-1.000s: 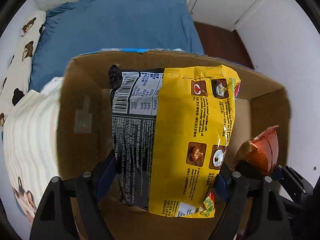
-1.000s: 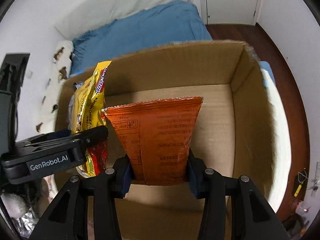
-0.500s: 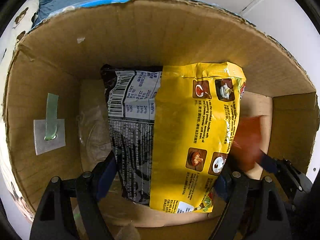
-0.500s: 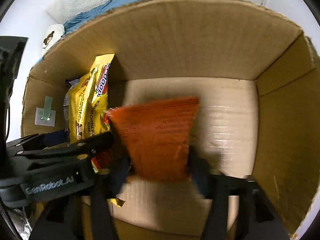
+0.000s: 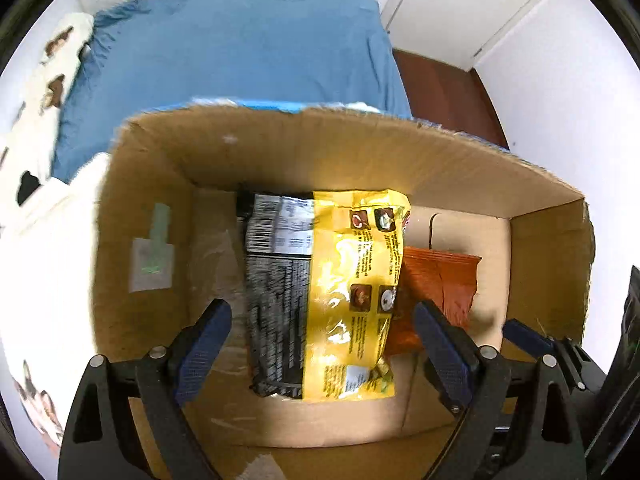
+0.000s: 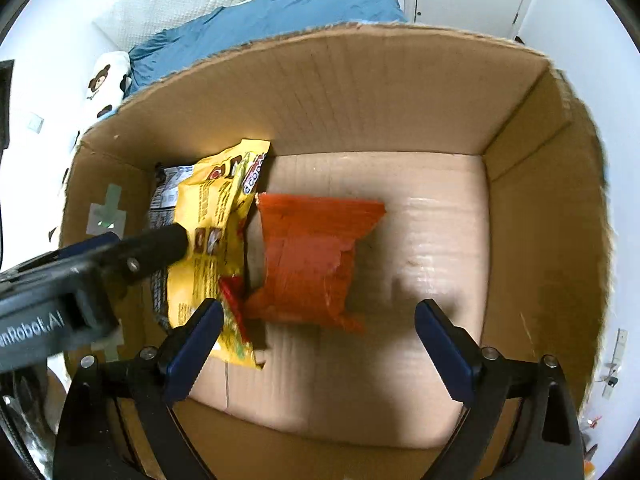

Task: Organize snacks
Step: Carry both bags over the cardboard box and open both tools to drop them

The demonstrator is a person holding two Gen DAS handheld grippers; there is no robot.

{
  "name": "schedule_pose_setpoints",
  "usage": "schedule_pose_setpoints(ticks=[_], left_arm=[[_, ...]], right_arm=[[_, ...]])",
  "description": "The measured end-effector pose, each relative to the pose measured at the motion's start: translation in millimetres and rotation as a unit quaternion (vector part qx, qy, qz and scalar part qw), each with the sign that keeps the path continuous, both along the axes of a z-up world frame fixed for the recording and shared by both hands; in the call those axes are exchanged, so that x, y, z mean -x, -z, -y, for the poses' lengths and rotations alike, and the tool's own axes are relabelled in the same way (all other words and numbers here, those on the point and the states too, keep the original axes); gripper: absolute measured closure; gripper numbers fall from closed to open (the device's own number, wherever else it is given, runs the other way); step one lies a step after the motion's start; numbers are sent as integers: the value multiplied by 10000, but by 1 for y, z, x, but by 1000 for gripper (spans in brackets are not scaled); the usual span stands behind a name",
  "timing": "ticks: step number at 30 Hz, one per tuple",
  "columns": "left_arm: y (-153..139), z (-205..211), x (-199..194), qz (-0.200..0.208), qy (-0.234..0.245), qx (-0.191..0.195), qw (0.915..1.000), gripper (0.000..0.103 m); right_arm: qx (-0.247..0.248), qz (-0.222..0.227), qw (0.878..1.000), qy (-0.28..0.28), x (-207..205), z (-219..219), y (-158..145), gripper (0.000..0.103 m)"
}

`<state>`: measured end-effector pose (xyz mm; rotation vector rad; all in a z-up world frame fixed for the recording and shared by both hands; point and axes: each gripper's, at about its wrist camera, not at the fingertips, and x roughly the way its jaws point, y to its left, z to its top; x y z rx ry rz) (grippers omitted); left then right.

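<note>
A yellow and black noodle packet (image 5: pixel 320 292) lies on the floor of an open cardboard box (image 5: pixel 360 152), left of the middle. An orange snack bag (image 5: pixel 436 288) lies beside it on its right, partly under its edge. My left gripper (image 5: pixel 320 328) is open above the noodle packet, fingers apart on either side. In the right wrist view the orange snack bag (image 6: pixel 312 256) lies on the box floor next to the noodle packet (image 6: pixel 212 236). My right gripper (image 6: pixel 316 332) is open just above and in front of the orange bag. The left gripper's body (image 6: pixel 80 276) crosses the left side.
The box's tall walls (image 6: pixel 540 208) surround both grippers. A bare stretch of box floor (image 6: pixel 432 248) lies right of the orange bag. A bed with a blue blanket (image 5: pixel 224 56) is behind the box. White walls and a dark wooden floor (image 5: pixel 440 92) lie to the right.
Both grippers lowered their packets into the box, opened and let go. The noodle packet and the orange bag now lie on the box floor, and both grippers have drawn back upward.
</note>
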<state>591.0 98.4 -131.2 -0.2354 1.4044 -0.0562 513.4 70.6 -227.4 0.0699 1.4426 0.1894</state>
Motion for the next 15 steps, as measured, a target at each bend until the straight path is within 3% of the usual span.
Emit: schedule_pose_setpoints(ticks=[5, 10, 15], left_arm=[[-24, -7, 23, 320, -179, 5, 9993, 10], [-47, -20, 74, 636, -266, -138, 9975, 10], [-49, -33, 120, 1008, -265, -257, 9942, 10]], right_arm=[[-66, 147, 9998, 98, 25, 12, -25, 5], [47, 517, 9985, 150, 67, 23, -48, 5], [-66, 786, 9965, 270, 95, 33, -74, 5]])
